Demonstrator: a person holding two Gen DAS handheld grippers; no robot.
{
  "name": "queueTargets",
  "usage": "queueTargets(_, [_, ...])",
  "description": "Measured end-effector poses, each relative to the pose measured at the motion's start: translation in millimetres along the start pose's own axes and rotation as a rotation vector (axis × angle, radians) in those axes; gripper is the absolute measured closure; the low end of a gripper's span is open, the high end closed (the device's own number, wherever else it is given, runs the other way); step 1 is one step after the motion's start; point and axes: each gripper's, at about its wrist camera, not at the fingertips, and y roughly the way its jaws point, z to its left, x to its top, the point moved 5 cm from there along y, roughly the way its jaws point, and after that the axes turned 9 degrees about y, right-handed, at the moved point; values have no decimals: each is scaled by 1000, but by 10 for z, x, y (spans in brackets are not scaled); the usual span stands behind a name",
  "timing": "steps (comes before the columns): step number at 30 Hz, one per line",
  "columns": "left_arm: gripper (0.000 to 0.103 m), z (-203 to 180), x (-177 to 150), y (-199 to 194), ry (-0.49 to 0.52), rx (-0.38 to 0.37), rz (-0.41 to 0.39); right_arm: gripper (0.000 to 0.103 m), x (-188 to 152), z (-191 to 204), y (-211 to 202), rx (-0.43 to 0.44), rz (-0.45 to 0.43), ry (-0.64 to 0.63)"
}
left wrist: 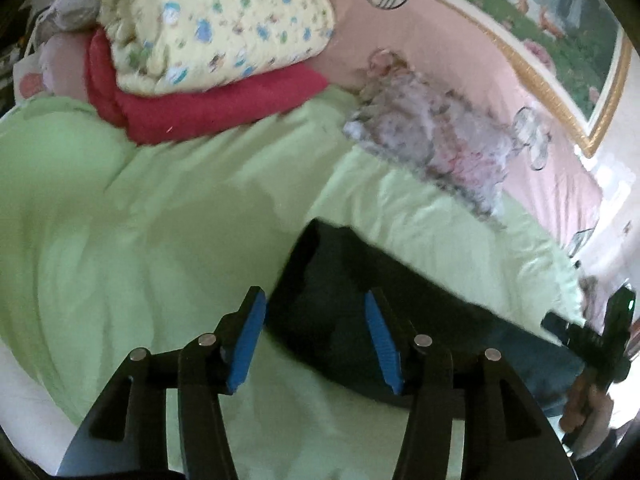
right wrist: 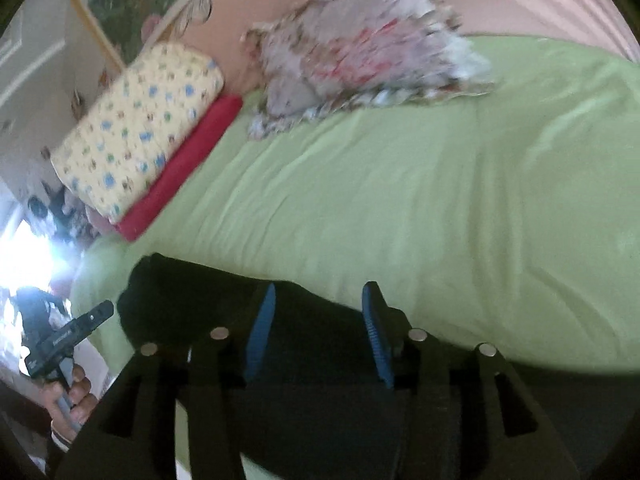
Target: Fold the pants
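Observation:
Dark pants (left wrist: 340,280) lie on a light green bedspread (left wrist: 140,220), near its front edge. In the left wrist view my left gripper (left wrist: 314,304) is open, its blue pads either side of the pants' left end, just above it. In the right wrist view the pants (right wrist: 192,292) stretch from the left under my right gripper (right wrist: 320,300), which is open and empty above the cloth. The right gripper also shows in the left wrist view (left wrist: 592,336) at the far right, and the left one in the right wrist view (right wrist: 68,336) at the far left.
A yellow patterned quilt (left wrist: 212,20) sits folded on a red blanket (left wrist: 200,108) at the back of the bed. A floral pillow (left wrist: 440,136) leans by the pink wall (left wrist: 460,68). A gold-framed picture (left wrist: 560,40) hangs above.

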Motion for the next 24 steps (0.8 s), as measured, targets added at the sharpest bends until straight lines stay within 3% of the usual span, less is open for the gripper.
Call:
queueTargets(4, [46, -369, 90, 18, 55, -70, -9, 54, -110, -248, -366, 0, -35, 57])
queueTargets(10, [42, -1123, 87, 265, 176, -185, 42, 54, -278, -573, -852, -33, -88, 130])
queueTargets(24, [36, -2929, -448, 473, 468, -486, 182, 54, -870, -1575, -1812, -197, -220, 351])
